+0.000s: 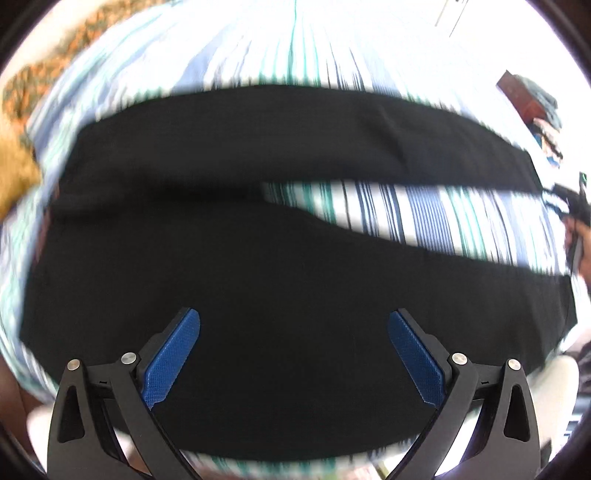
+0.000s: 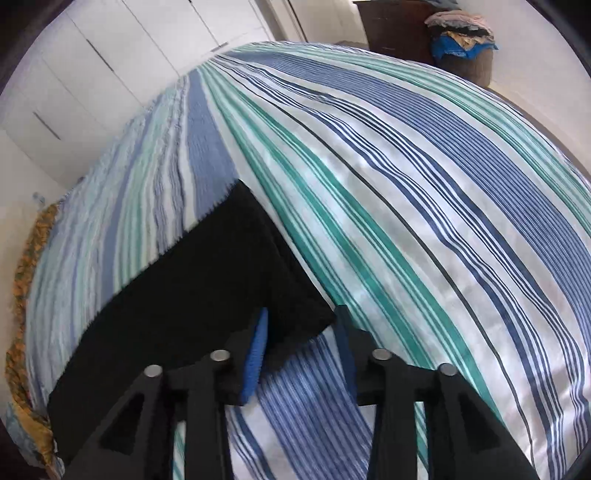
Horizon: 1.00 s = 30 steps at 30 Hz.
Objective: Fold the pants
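Note:
Black pants (image 1: 258, 258) lie spread on a striped bedsheet (image 1: 424, 218), their two legs parting toward the right. The picture is blurred. My left gripper (image 1: 294, 315) hangs open over the wide upper part of the pants, blue pads far apart and nothing between them. In the right wrist view one black pant leg's end (image 2: 207, 288) lies flat on the sheet (image 2: 406, 206). My right gripper (image 2: 301, 314) straddles the corner of that hem. Its pads stand apart, sheet shows between them, and the cloth is not bunched. At the left wrist view's far right edge a hand holds a dark tool (image 1: 572, 210).
An orange patterned cloth (image 2: 26, 295) runs along the bed's left side. White cupboard doors (image 2: 92, 74) stand behind the bed. A dark wooden dresser (image 2: 391, 26) and a basket piled with clothes (image 2: 465, 48) stand at the far right corner.

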Each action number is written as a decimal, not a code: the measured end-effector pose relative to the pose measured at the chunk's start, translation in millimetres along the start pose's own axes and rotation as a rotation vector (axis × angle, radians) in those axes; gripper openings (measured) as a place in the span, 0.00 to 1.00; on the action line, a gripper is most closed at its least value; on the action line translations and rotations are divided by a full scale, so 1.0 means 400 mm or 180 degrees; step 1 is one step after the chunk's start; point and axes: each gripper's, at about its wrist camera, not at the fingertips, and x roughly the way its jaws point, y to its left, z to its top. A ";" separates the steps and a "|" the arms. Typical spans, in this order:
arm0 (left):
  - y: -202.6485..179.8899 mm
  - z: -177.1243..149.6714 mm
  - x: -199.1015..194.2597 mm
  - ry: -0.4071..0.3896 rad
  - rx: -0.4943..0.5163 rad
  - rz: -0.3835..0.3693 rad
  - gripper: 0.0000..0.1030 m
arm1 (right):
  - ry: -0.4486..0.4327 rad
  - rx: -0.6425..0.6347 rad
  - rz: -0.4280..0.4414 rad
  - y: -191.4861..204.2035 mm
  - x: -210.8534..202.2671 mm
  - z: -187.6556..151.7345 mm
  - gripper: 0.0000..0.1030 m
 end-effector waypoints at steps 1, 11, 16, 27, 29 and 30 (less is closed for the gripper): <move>0.013 0.033 -0.002 -0.0137 0.0001 0.0040 0.99 | -0.0122 0.0009 -0.0100 0.000 -0.017 -0.008 0.43; 0.136 0.289 0.261 -0.0643 -0.0311 0.0230 0.99 | 0.0618 -0.1384 0.1953 0.697 -0.030 -0.312 0.47; 0.130 0.250 0.310 -0.0557 0.0002 0.0343 0.99 | 0.1506 -0.1717 0.2318 0.947 0.109 -0.506 0.47; 0.131 0.227 0.328 -0.0674 0.0066 0.0295 1.00 | 0.0290 -0.0559 0.0637 0.222 0.093 -0.035 0.31; 0.135 0.233 0.317 -0.0632 0.0039 0.0319 0.99 | 0.0140 -0.0327 0.0198 0.088 0.044 0.006 0.30; 0.128 0.230 0.302 -0.0600 0.0017 0.0338 0.99 | 0.0065 -0.0311 0.0072 0.052 0.006 0.009 0.30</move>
